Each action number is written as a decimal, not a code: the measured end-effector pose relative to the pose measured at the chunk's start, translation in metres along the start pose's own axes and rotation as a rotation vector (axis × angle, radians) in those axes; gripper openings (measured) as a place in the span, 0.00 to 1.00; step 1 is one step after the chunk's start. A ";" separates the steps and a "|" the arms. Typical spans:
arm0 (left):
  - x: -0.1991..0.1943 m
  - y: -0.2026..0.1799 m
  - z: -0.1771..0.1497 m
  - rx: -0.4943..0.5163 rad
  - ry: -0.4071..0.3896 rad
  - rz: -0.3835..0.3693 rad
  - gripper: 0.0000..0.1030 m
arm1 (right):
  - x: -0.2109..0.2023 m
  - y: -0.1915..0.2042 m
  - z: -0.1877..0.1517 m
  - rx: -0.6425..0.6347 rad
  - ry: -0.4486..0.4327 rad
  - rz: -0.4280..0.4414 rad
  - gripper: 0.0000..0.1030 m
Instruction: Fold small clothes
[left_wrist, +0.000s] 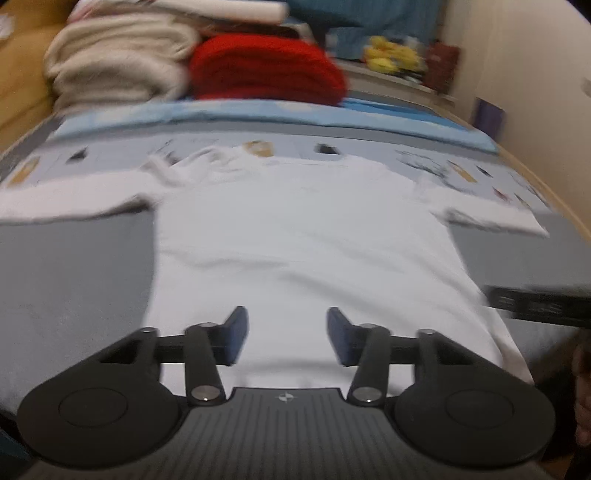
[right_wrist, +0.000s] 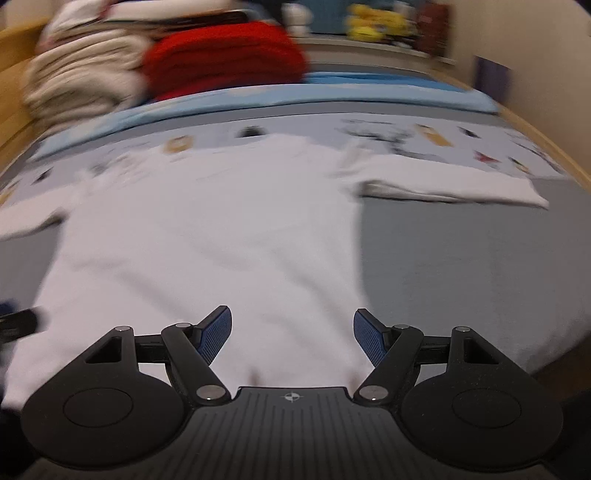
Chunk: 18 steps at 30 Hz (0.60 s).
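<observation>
A white T-shirt lies spread flat on the grey bed, collar far from me and sleeves out to both sides. My left gripper hovers over the shirt's near hem, its blue pads apart with only flat cloth under the gap. In the right wrist view the same shirt fills the left and middle. My right gripper stands open above the shirt's near right corner, nothing pinched between its fingers. Both views are blurred.
Folded red fabric and a cream blanket pile sit at the far end of the bed. Beyond them is a yellow toy. A patterned light blue cover crosses under the collar. A wall runs along the right.
</observation>
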<state>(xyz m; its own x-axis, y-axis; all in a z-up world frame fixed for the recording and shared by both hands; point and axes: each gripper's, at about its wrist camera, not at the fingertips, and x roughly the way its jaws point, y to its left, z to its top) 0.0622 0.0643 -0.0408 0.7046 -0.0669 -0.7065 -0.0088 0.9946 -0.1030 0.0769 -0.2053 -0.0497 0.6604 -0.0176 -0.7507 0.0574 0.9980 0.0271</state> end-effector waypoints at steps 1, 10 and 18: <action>0.007 0.012 0.004 -0.030 0.016 0.032 0.49 | 0.007 -0.011 0.003 0.035 0.011 -0.032 0.72; 0.064 0.096 -0.013 -0.287 0.297 0.214 0.47 | 0.065 -0.071 -0.015 0.241 0.247 -0.189 0.72; 0.053 0.097 -0.018 -0.289 0.298 0.179 0.07 | 0.069 -0.061 -0.014 0.221 0.239 -0.112 0.02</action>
<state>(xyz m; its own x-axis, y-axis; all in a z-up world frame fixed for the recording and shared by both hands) 0.0858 0.1554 -0.1013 0.4394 0.0422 -0.8973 -0.3395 0.9326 -0.1224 0.1089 -0.2668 -0.1127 0.4483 -0.0851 -0.8898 0.2977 0.9529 0.0589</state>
